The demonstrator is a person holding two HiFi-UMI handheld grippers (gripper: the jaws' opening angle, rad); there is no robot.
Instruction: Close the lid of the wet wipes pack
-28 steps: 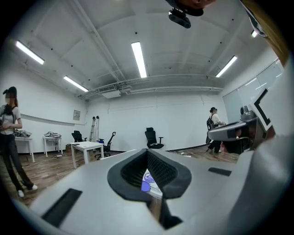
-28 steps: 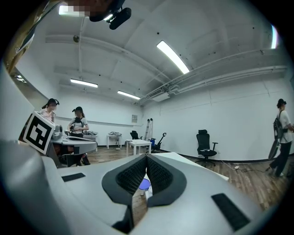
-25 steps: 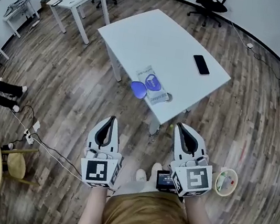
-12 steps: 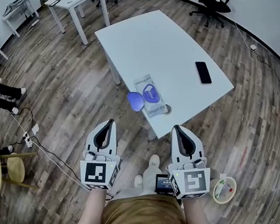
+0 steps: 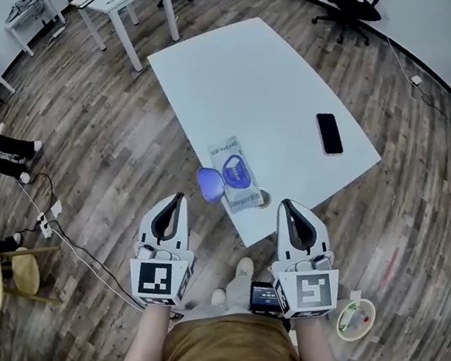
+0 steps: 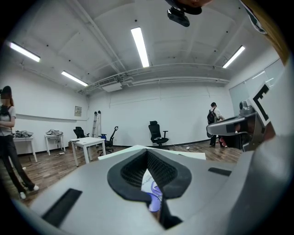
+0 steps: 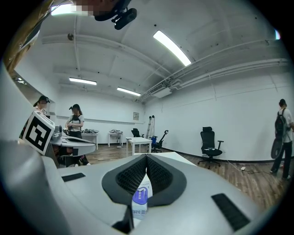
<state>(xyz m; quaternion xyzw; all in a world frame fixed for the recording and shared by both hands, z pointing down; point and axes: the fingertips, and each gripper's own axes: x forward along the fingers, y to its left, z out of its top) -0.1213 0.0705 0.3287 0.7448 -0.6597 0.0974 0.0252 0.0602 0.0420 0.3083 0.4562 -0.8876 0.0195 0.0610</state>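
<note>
- Since a second ago we have stepped up to the tabletop [image 5: 260, 78]. The wet wipes pack [image 5: 239, 193] now lies just ahead of both claws rather than well beyond them, and the phone [image 5: 330, 133] sits further right in the head view.
- We see the pack lying flat by the tabletop's near corner, with its purple lid [image 5: 209, 184] flipped open to the left and reaching out past the edge.
- Our left claw [image 5: 175, 199] and right claw [image 5: 293, 209] are each pressed together and pinch nothing; both are short of the pack.
- We judge this to be the approach. To close it well, we would bring the left claw's tips outside the lid, swing it over on its hinge and press down flat — while the right claw pins the pack's other end.
- A sideways shove could slide so light a pack off the edge, so we would push downward instead.
</note>
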